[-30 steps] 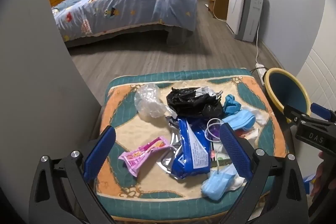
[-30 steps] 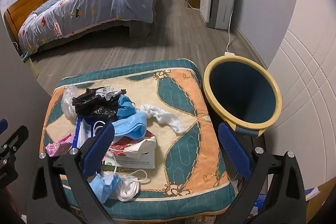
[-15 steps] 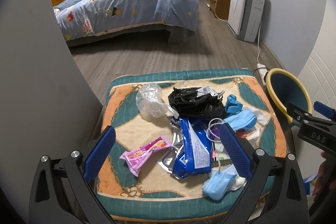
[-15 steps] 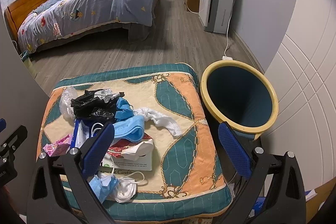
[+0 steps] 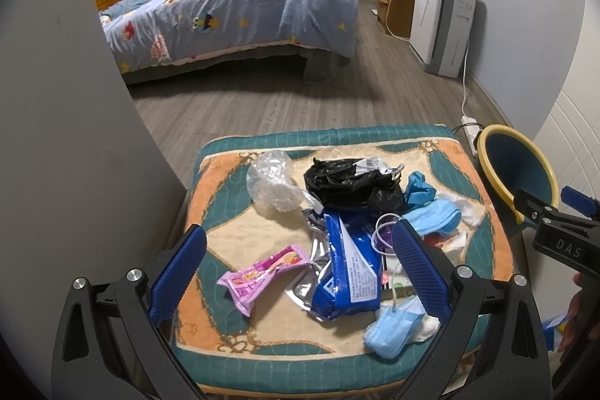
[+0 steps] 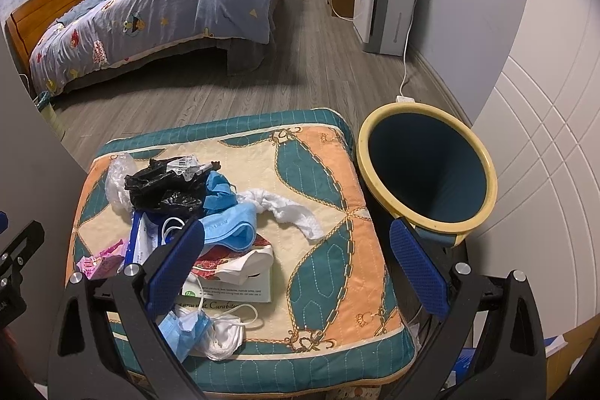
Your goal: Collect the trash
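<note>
Trash [image 5: 337, 231] heaps on the cushion's [image 6: 318, 175] left half; its right half lies bare up to the bin [image 6: 427, 171] touching that edge. Both grippers, left [image 5: 300, 268] and right [image 6: 296, 265], gape empty above the near edge. Lower trash layers are hidden.

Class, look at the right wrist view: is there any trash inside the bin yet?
No: the bin shows only its bare dark-blue inside.
</note>
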`<state>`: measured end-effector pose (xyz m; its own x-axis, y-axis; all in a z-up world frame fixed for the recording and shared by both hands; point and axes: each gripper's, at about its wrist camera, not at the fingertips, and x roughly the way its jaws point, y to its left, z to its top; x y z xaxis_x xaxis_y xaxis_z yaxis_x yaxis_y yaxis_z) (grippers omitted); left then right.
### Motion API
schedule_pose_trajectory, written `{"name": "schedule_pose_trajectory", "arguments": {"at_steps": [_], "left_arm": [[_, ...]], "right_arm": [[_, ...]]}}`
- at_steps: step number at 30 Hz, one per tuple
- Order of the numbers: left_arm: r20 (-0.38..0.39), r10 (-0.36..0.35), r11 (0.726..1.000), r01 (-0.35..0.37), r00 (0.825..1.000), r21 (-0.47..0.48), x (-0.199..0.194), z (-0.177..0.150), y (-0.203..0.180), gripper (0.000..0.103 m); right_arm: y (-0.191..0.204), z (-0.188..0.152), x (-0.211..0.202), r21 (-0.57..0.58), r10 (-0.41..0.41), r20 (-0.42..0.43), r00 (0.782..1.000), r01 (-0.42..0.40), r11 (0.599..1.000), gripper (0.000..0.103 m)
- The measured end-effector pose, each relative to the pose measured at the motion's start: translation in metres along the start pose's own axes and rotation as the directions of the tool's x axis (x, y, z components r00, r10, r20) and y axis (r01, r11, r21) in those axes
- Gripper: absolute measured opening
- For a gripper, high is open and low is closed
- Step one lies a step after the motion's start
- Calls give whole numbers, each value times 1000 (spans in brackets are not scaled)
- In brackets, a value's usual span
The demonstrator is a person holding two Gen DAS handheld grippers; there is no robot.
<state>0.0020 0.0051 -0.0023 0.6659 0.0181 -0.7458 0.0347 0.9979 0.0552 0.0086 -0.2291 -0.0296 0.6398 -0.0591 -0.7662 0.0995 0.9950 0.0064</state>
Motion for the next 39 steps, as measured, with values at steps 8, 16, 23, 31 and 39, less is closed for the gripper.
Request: {"name": "schedule_pose_trajectory", "arguments": {"at_steps": [8,16,23,31,39], "left_arm": [[0,0,1000,0,1000,1,0,0,0,98],[1,0,1000,0,1000,1,0,1,0,98],[0,0,1000,0,1000,0,0,1,0,98],[0,-3,1000,3,1000,2,0,0,-1,98],[9,-10,1000,10,1000,16,4,4,-5,98]], "right_arm": [[0,-2,3,4,2,-10,1000,-2,1000,97],[0,-3,5,9,6,-19,1000,-6,1000,97],[0,-3,5,13,10,-19,1000,-9,1000,97],[-3,-2,7,40,28,-37,999,-26,999,97],[-9,12,8,61,64,-55,996,-61,996,97]]}}
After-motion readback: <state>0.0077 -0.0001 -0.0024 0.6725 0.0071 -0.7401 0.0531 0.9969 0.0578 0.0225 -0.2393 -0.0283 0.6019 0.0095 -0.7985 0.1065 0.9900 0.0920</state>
